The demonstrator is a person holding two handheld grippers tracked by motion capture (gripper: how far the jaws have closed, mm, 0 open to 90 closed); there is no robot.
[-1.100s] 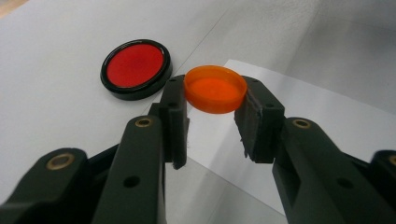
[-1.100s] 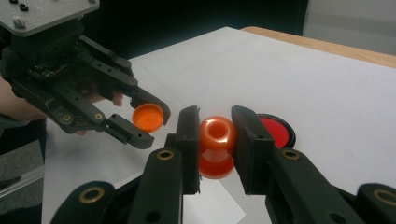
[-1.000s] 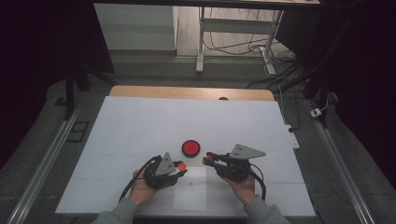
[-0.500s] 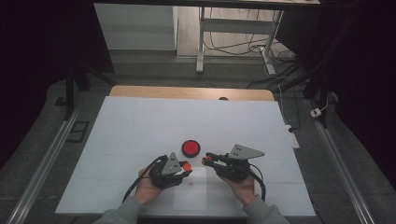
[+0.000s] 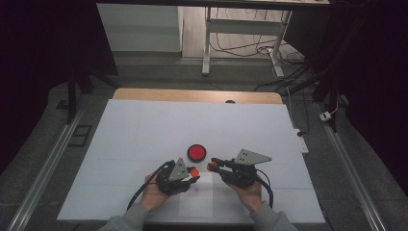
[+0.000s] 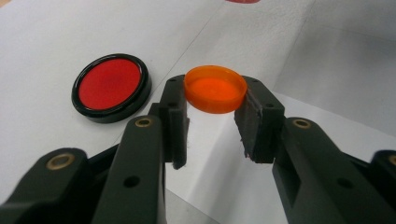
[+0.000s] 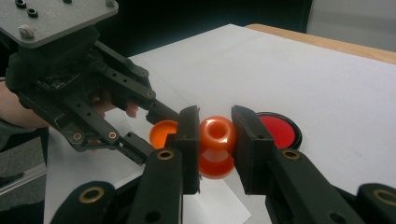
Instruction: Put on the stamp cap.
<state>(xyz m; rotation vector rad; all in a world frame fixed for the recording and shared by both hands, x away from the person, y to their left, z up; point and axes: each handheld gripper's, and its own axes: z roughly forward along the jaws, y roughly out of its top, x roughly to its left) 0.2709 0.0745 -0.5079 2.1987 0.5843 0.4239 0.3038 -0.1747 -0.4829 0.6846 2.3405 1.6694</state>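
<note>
Two grippers are held close together over the near middle of the white desk, tips facing each other. An orange cap is clamped between the jaws of the left gripper, its open side turned up in the left gripper view and its rim pressed by both pads. A small orange bottle with a rounded body and an open round mouth is clamped between the jaws of the right gripper, the pads bearing on its neck. In the right gripper view the cap is seen just beside the bottle, at the tip of the left gripper; whether the two touch cannot be told. A round red dish with a black rim lies flat on the desk just beyond the two tips, nearer the near edge than the far edge. A pale sheet of paper lies under the grippers at the near edge.
</note>
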